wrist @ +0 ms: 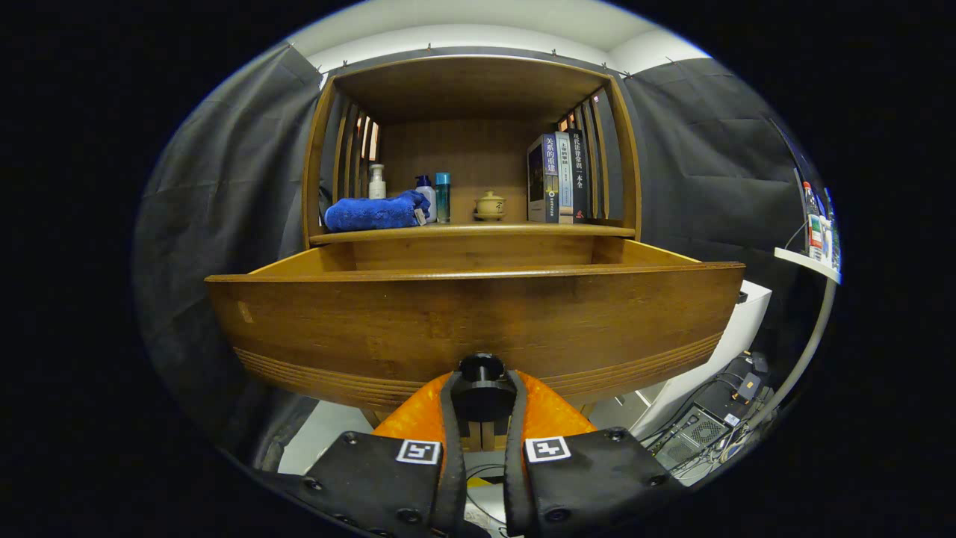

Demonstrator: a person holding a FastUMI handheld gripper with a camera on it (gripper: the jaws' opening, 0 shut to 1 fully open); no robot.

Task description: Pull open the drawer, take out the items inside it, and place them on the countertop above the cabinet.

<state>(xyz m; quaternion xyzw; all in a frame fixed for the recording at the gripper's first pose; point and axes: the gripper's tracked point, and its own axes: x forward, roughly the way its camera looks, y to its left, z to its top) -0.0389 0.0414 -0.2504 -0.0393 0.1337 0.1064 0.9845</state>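
The wooden drawer (478, 317) stands pulled out of the cabinet, its front panel close ahead of me. My gripper (482, 396) is shut on the drawer's dark round knob (482, 371), which sits between the fingers at the panel's lower middle. From this low angle the drawer's inside is hidden; only its side walls and back edge show. Above the drawer lies the countertop (515, 229). On it rest a folded blue towel (371, 212), a white pump bottle (377, 181), two more small bottles (435, 197), a small lidded pot (490, 205) and several upright books (559, 178).
Slatted wooden sides and a top panel (470, 86) enclose the countertop niche. Dark cloth hangs on both sides. To the right stand a white box (728, 340), a shelf with bottles (818, 239), and cables with computer gear on the floor (717, 426).
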